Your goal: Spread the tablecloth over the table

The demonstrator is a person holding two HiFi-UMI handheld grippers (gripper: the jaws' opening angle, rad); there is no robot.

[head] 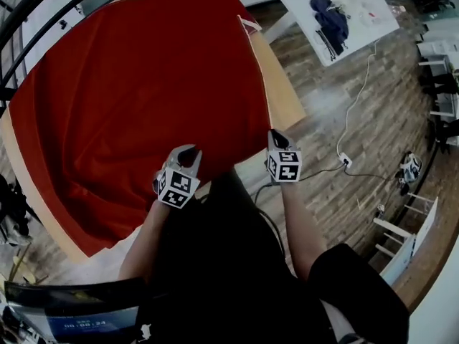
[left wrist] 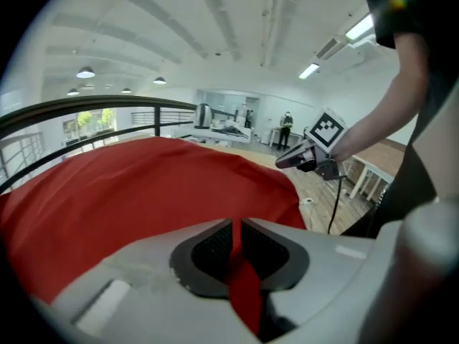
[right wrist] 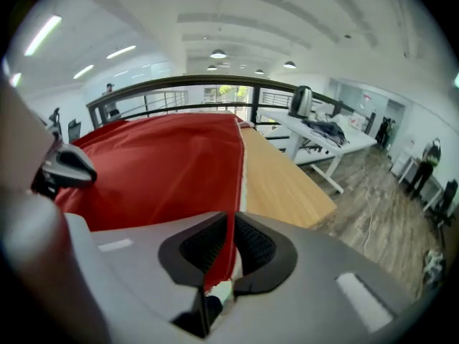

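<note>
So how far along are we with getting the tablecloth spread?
Mostly there. Done: the red tablecloth already covers most of the table. In hand: the left tool and right tool each pinch its near edge. Left: bare wood shows along the right side and the cloth looks rumpled, so it likely needs pulling square and smoothing.
</note>
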